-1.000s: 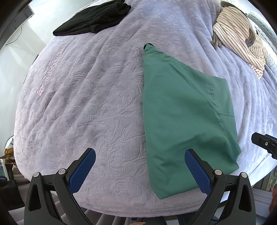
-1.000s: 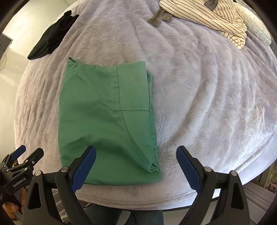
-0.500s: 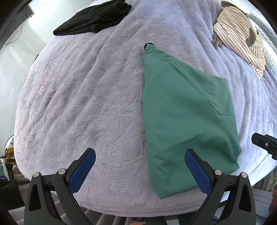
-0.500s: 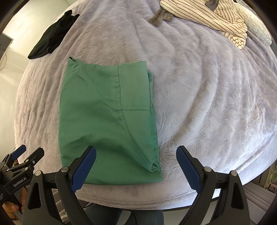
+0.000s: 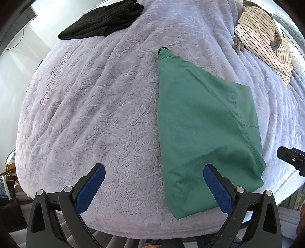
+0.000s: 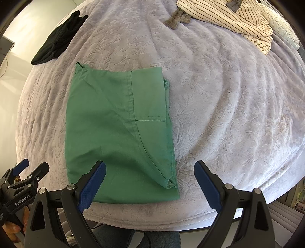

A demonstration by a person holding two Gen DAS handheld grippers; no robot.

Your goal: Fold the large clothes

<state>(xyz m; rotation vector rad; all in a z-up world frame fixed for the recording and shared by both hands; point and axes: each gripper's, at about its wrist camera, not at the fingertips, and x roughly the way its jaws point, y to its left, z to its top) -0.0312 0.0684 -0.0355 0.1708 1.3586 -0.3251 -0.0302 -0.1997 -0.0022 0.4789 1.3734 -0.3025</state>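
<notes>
In the left wrist view, the left gripper (image 5: 153, 188) is hanging released, its blue pads spread wide and holding nothing, and next to nothing is changing against the pictures from a second ago: the green garment (image 5: 202, 129) is lying at about 3 o'clock from centre on the lilac bedspread (image 5: 91, 114), sliding only a hair lower in the frame. That stillness suggests a pause between folds, not a fold under way. The black garment (image 5: 103, 18) is lying at 11 o'clock, the striped garment (image 5: 266, 40) at 1 o'clock, cut by the rim. Only a tip of the right gripper is showing at 3 o'clock.

In the right wrist view, the right gripper (image 6: 149, 187) is likewise standing released and empty over the garment's near edge, which is sitting at 9 o'clock (already folded into a compact rectangle, apparently). How many layers lie beneath is hidden. The left gripper is poking in at 8 o'clock, half cut off.
</notes>
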